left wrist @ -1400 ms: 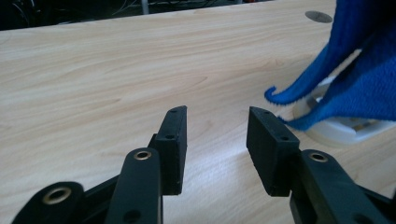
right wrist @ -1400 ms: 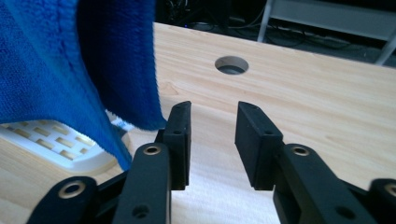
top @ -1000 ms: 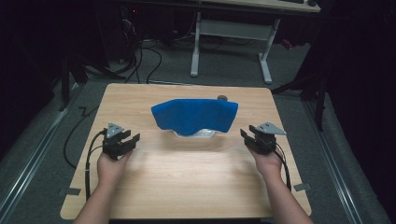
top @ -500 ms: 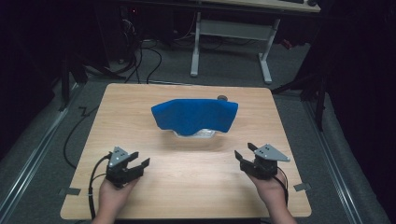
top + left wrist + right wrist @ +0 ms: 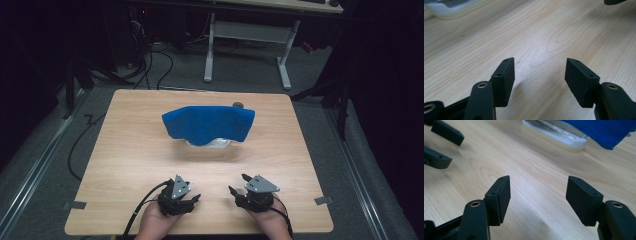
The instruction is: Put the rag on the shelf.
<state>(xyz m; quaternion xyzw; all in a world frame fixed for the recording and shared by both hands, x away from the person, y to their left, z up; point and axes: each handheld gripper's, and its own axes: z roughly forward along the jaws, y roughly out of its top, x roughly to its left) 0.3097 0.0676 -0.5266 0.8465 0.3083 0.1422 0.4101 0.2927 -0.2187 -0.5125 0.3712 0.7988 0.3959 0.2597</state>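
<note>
The blue cloth [image 5: 209,123] is the landmark here. It lies draped over a pale, shallow container [image 5: 208,143] in the middle of the wooden table [image 5: 125,150], toward the far half of it. The cloth covers the top of the container, and only the near rim of the container shows below the cloth's lower edge. In the right gripper view the cloth [image 5: 604,130] hangs over the far side of the container [image 5: 556,133], and the near wall of the container is uncovered. A small dark round thing [image 5: 238,104] sits just behind the cloth's far right corner; I cannot tell what it is.

Both grippers are well apart from the cloth, on the near side of it, close to the near edge of the table. The left gripper [image 5: 189,202] is in front of the cloth and slightly to its left, held in the person's left hand [image 5: 155,222]. Its jaws have just been opening and now stand spread wide, with nothing between them; its own view shows only bare wood in the gap. The right gripper [image 5: 239,185] is in front of the cloth's right end, held in the right hand [image 5: 272,225]. Its jaws have also just been opening, stand spread wide, and hold nothing. The two grippers are near each other, not touching, and neither touches the cloth or the container.
</note>
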